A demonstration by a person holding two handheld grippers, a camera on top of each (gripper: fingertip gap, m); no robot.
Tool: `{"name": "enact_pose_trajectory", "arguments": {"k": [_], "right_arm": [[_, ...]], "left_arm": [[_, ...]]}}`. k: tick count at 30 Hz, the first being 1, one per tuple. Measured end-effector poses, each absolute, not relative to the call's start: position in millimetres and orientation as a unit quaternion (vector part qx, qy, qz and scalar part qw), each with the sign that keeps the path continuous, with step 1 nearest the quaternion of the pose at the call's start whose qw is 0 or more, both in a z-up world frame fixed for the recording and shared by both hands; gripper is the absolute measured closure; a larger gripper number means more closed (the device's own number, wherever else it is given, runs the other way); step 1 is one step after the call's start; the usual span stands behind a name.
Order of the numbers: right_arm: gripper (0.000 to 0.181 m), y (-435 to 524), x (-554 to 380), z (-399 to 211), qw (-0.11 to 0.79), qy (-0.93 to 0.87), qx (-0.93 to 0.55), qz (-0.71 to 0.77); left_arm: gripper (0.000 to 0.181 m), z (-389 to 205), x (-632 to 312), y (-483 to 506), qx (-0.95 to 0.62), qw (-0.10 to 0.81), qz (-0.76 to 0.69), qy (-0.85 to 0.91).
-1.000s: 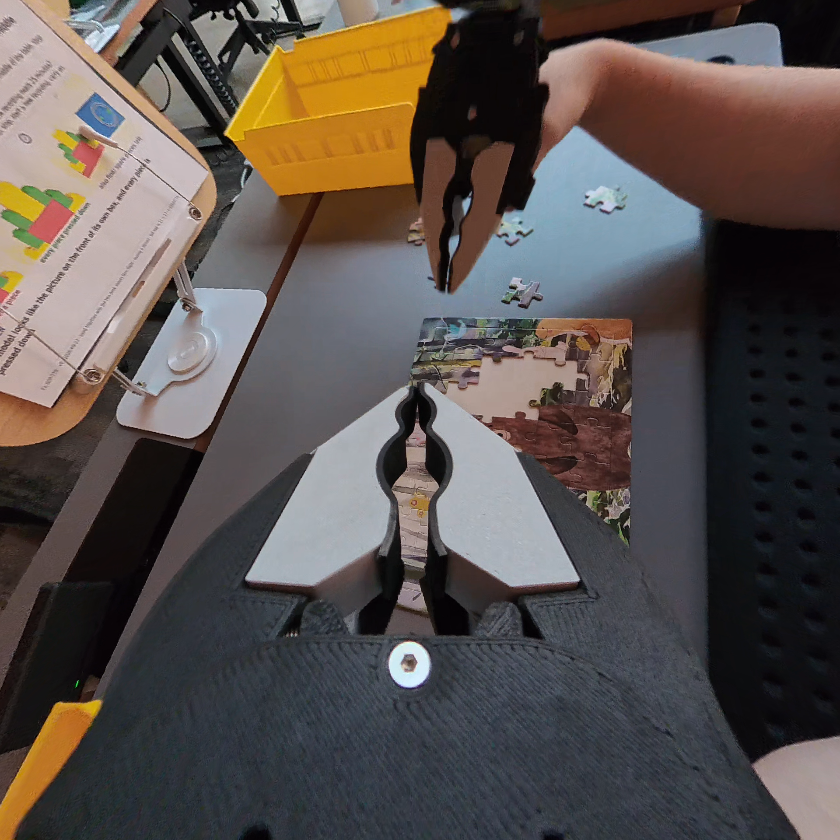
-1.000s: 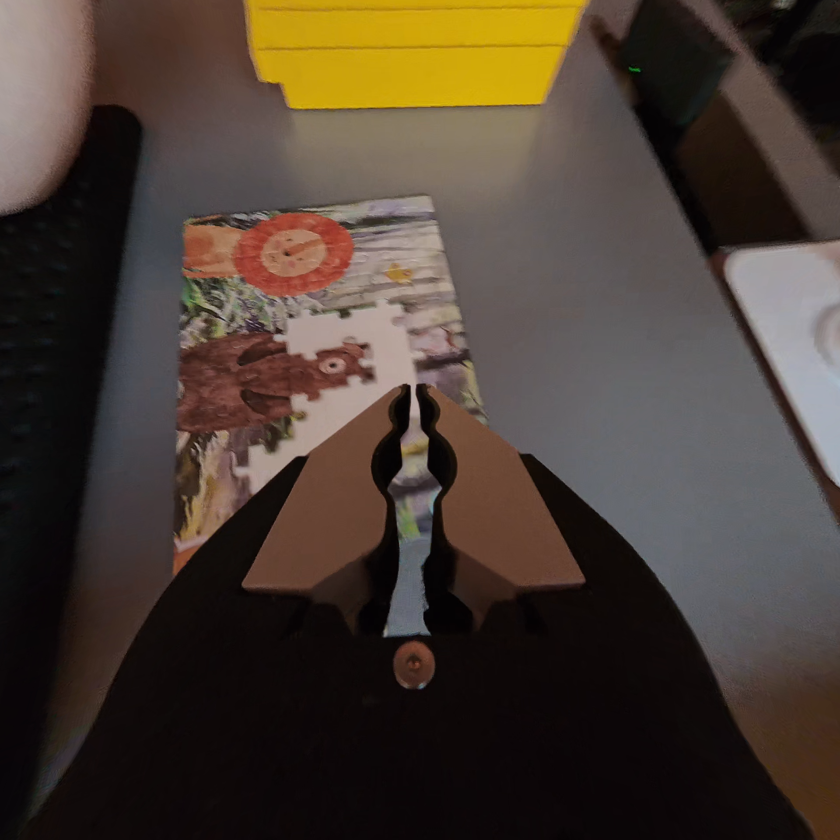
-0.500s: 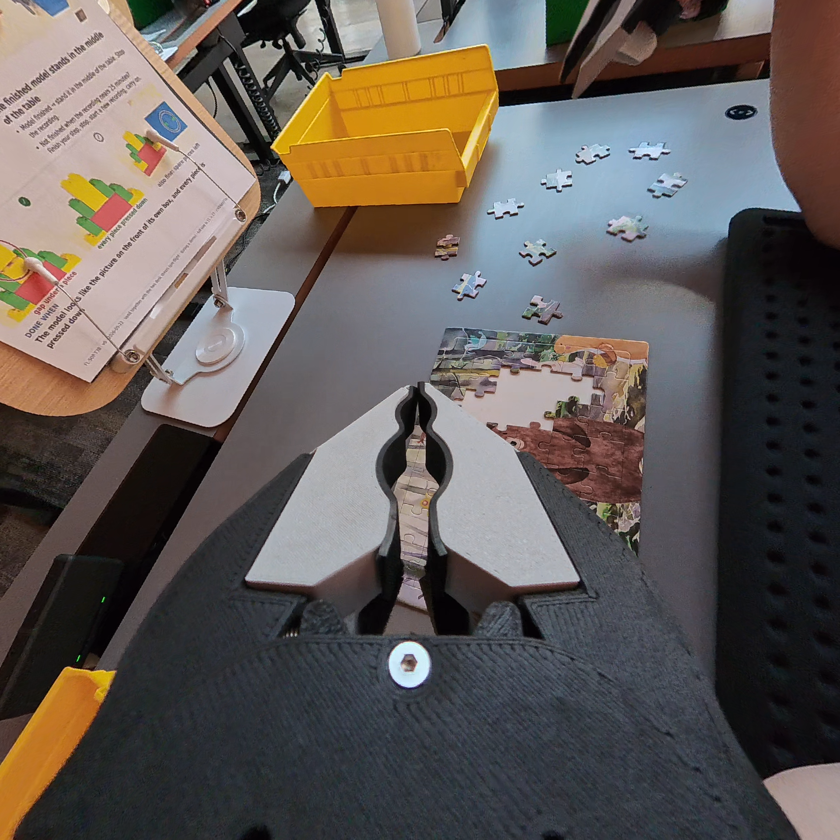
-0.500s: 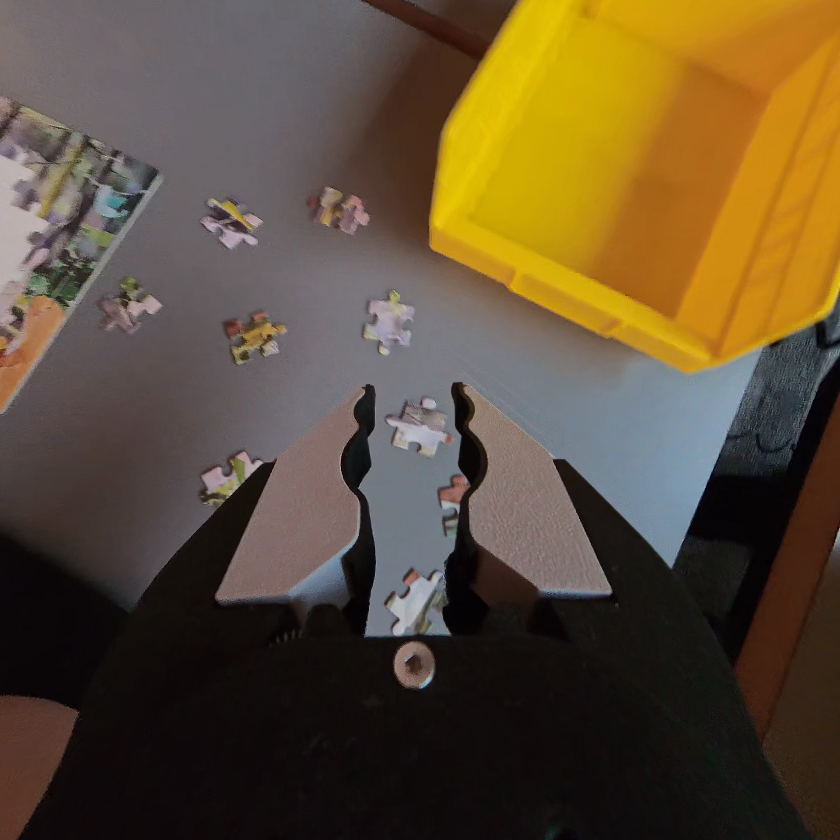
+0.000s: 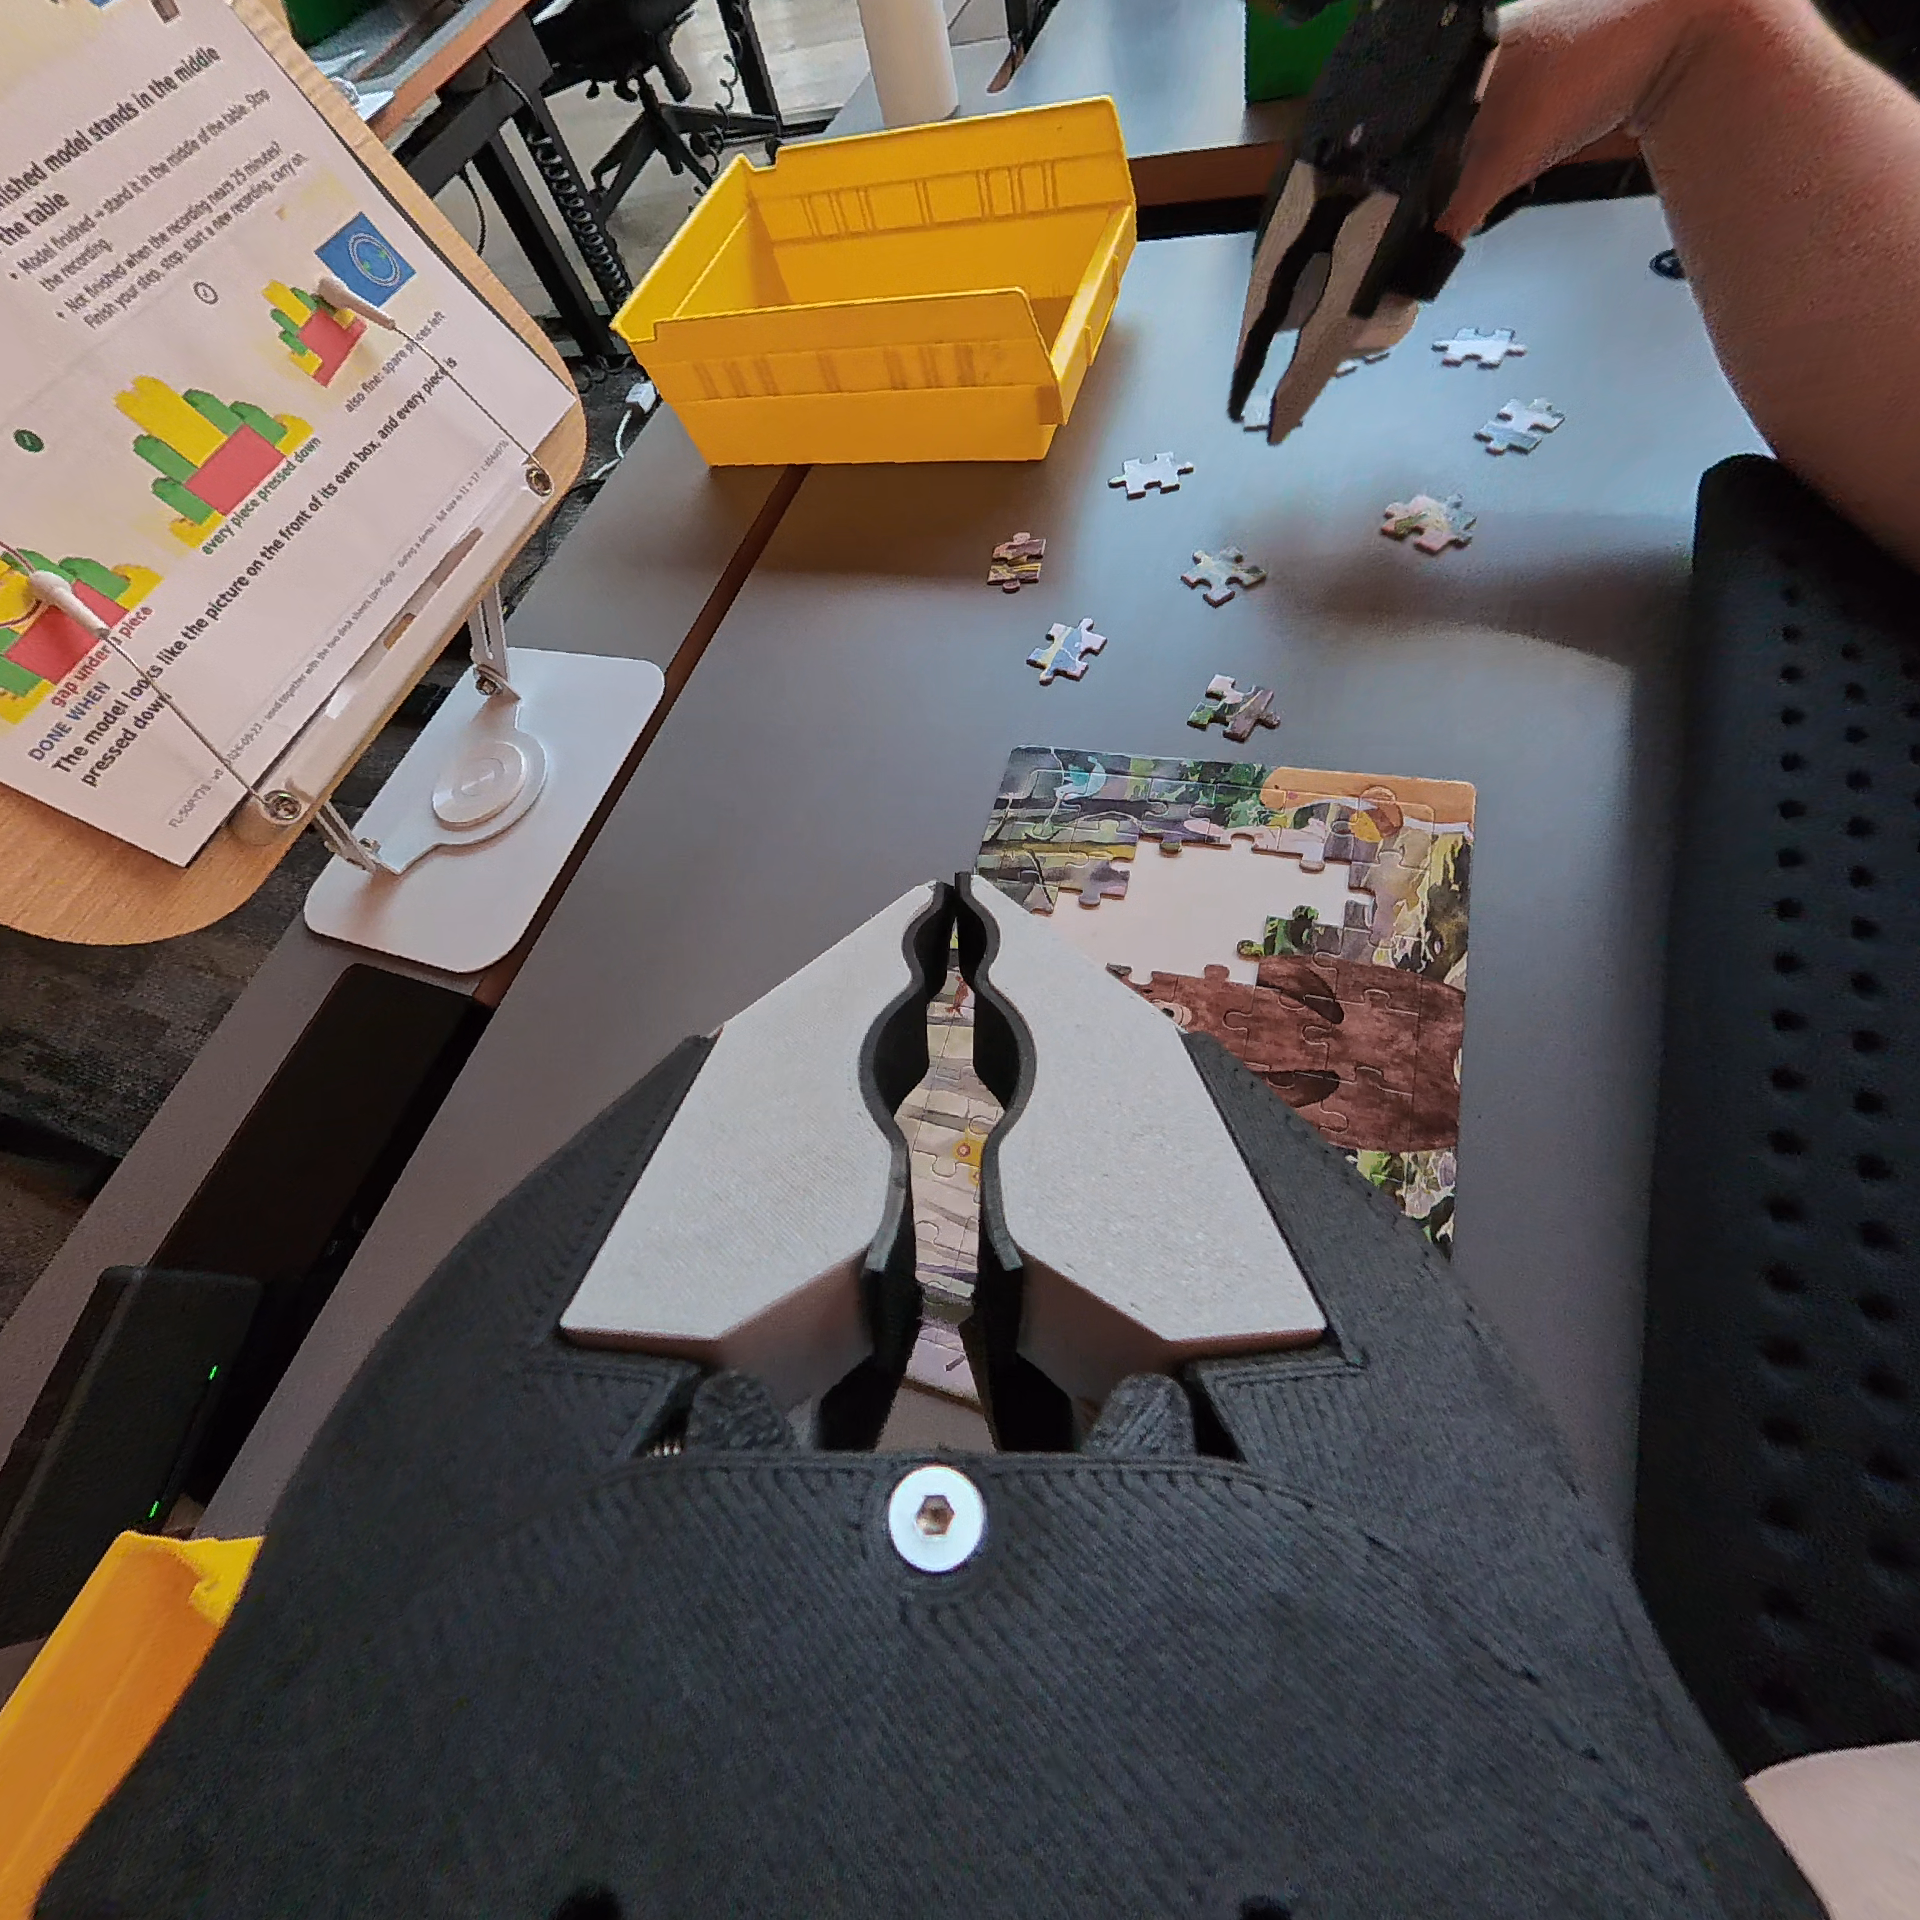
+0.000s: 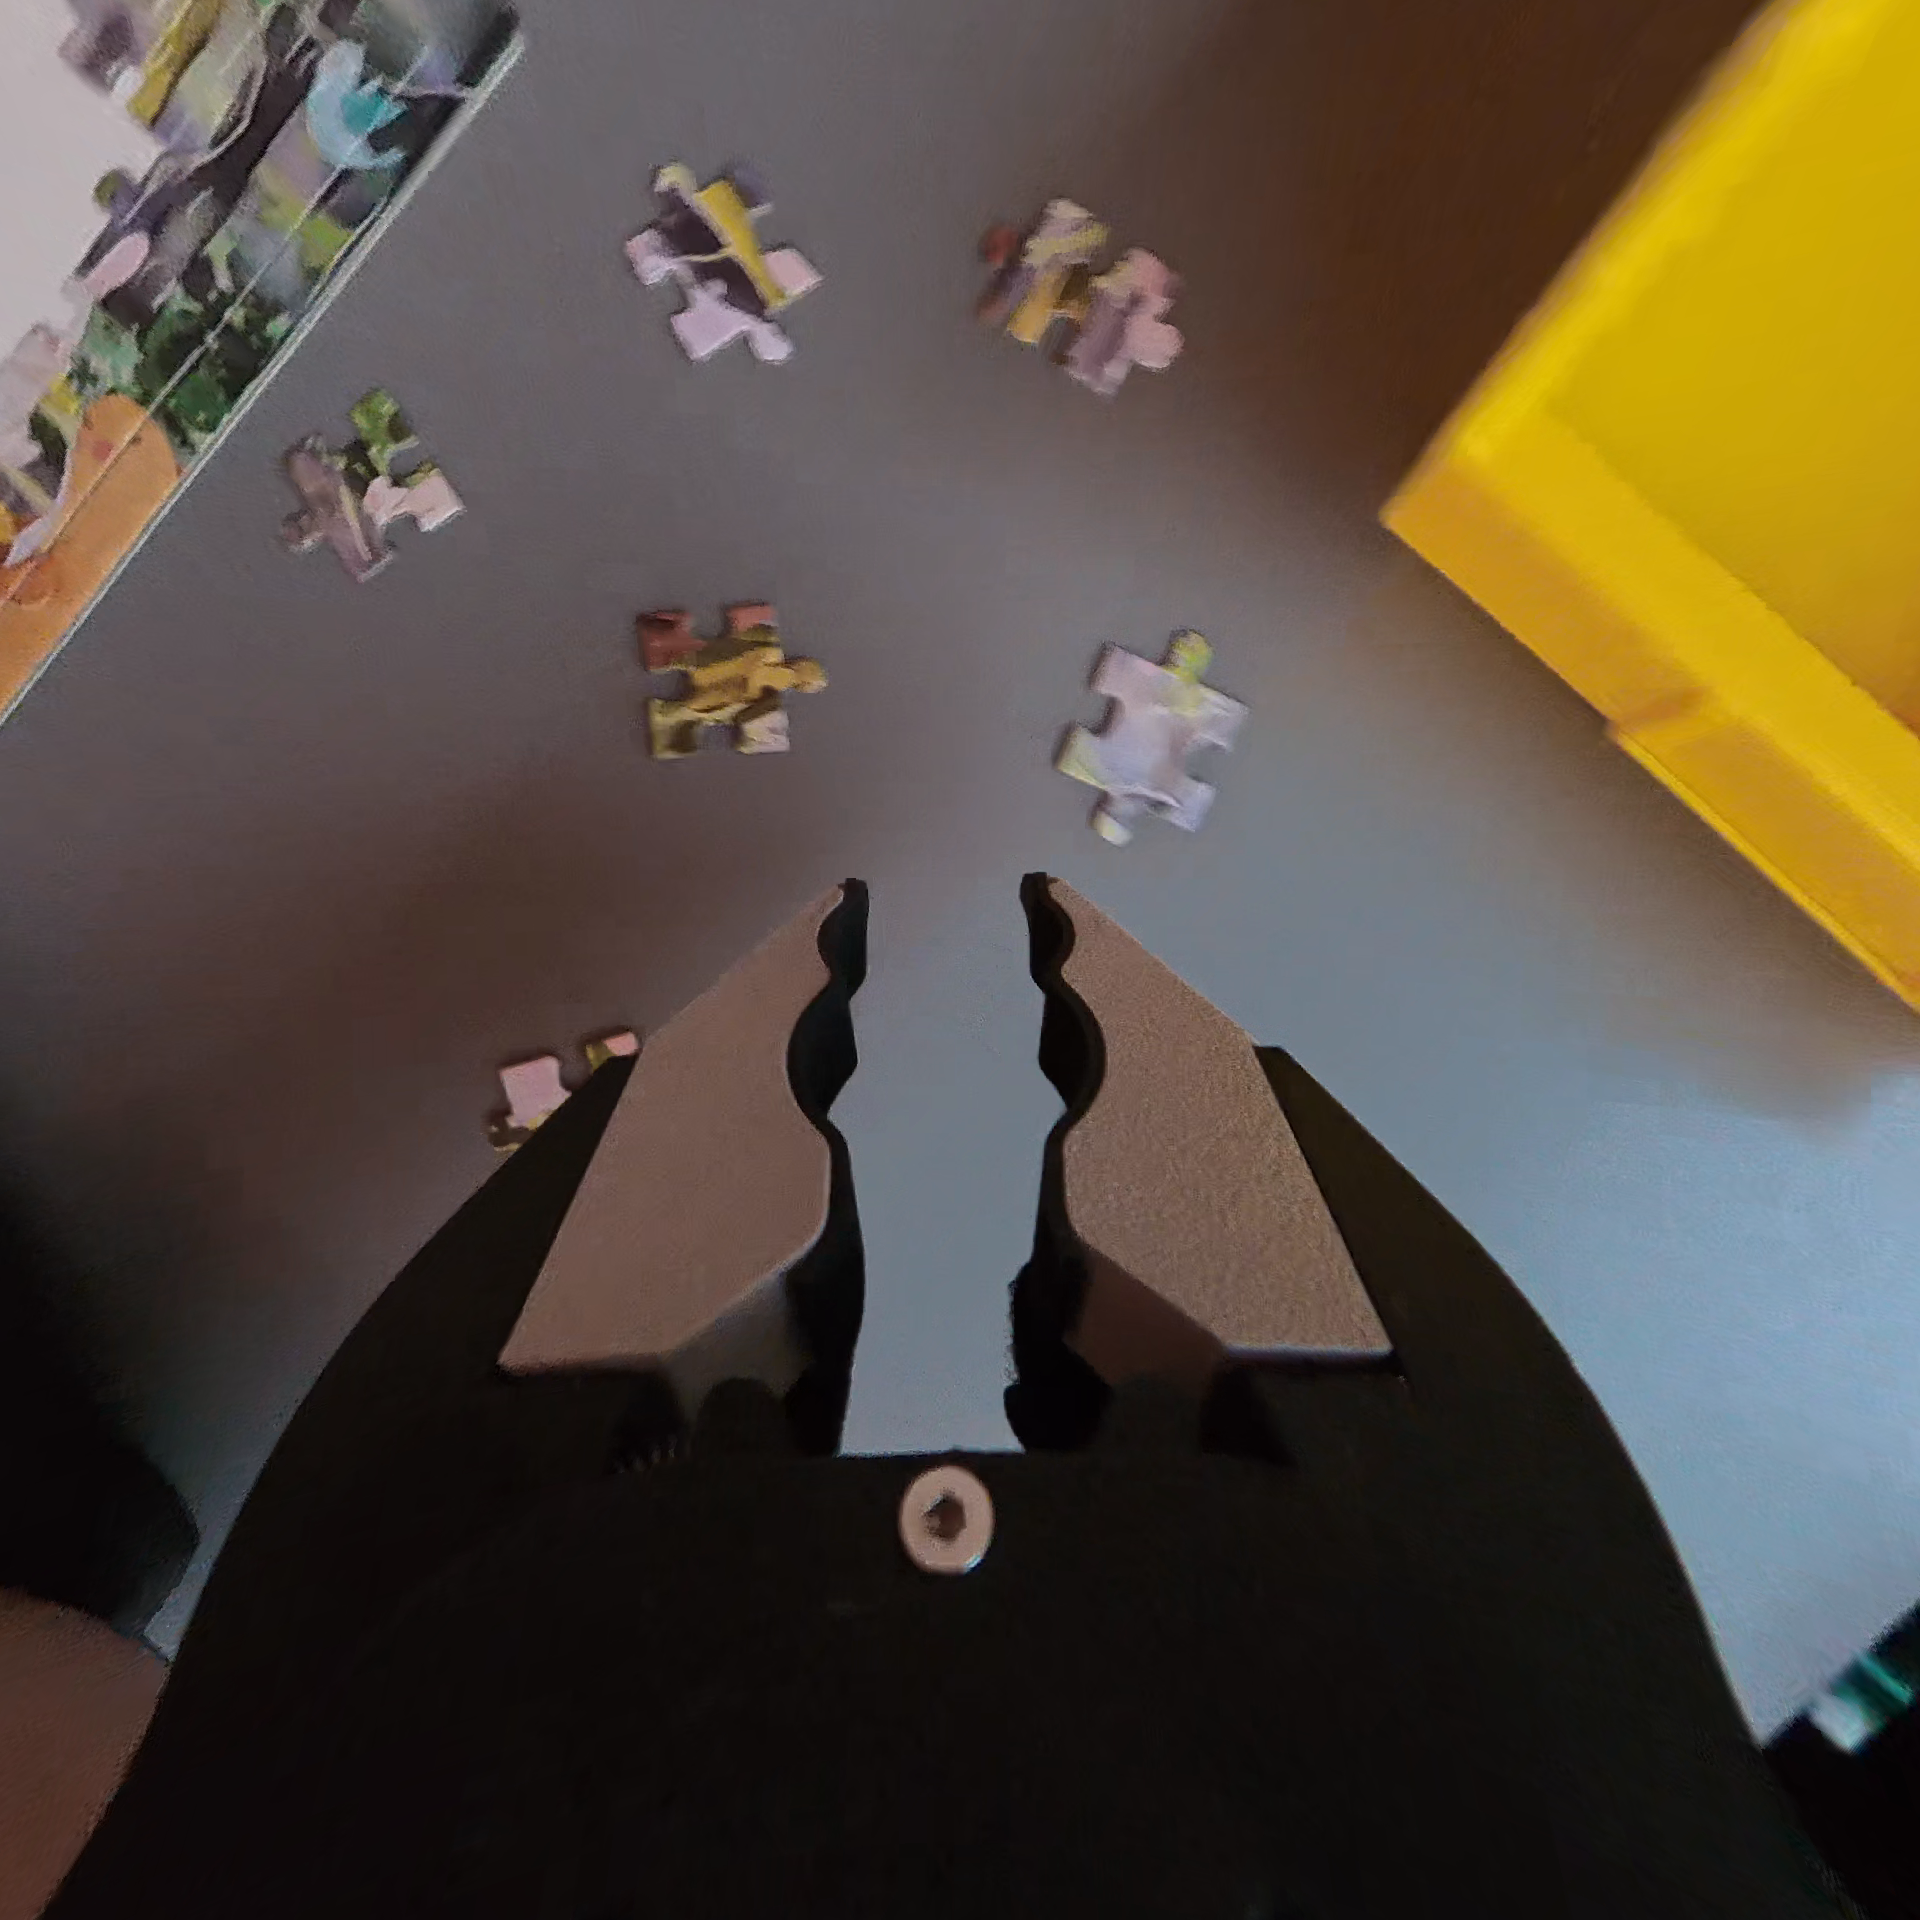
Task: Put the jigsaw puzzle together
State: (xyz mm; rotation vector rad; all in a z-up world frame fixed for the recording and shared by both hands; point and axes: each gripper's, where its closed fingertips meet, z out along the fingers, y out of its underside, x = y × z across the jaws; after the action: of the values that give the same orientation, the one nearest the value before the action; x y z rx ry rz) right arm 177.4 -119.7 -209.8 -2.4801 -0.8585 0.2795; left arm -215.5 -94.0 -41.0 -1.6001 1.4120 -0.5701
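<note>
A dark table point(image 5: 831, 790) is carrying a part-built puzzle point(image 5: 1351, 1039), loose pieces point(image 5: 1065, 649) beyond it and a yellow bin point(image 5: 883, 312). The piece-picking step appears to be under way. The right claw point(image 6: 943, 894) is hanging spread and empty, pointing down over the pieces; next it likely needs lowering onto one, perhaps the pale piece point(image 6: 1153, 738). The left claw point(image 5: 956, 894) is hovering pressed together, empty, over the puzzle's near edge.

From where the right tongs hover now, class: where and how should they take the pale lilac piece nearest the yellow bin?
The pale lilac piece lies flat on the table, so descend from above with the open right tongs, probably pinching two opposite edges, not the protruding tabs.
</note>
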Motion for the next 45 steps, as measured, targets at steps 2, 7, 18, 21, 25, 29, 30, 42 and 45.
{"name": "enact_pose_trajectory", "arguments": {"k": [2,7,18,21,25,29,30,42,45], "right_arm": [[0.150,-119,153,-220,0.228,-0.367,-0.897,0.092],[0.152,-110,139,-220,0.216,-0.392,-0.892,0.061],[0.128,-112,106,-207,0.336,-0.362,-0.864,0.096],[0.121,-118,109,-223,0.324,-0.359,-0.870,0.098],[0.120,-121,114,-237,0.308,-0.357,-0.877,0.092],[0.128,-119,112,-242,0.298,-0.353,-0.882,0.097],[0.130,-119,111,-243,0.295,-0.355,-0.882,0.097],[0.152,-120,111,-243,0.291,-0.360,-0.880,0.104],[0.152,-118,96,-224,0.305,-0.385,-0.865,0.096]], "left_arm": [[0.181,-41,-215,-94,-0.647,0.449,-0.229,0.572],[0.181,-40,-215,-94,-0.646,0.451,-0.231,0.571],[0.181,-37,-220,-91,-0.645,0.457,-0.240,0.563],[0.181,-38,-220,-91,-0.646,0.456,-0.239,0.564],[0.181,-36,-220,-91,-0.644,0.458,-0.240,0.563],[0.181,-36,-220,-92,-0.645,0.458,-0.238,0.564],[0.181,-36,-220,-92,-0.645,0.458,-0.239,0.564],[0.181,-31,-223,-93,-0.641,0.467,-0.242,0.560],[0.181,-30,-224,-94,-0.639,0.469,-0.243,0.560]]}}
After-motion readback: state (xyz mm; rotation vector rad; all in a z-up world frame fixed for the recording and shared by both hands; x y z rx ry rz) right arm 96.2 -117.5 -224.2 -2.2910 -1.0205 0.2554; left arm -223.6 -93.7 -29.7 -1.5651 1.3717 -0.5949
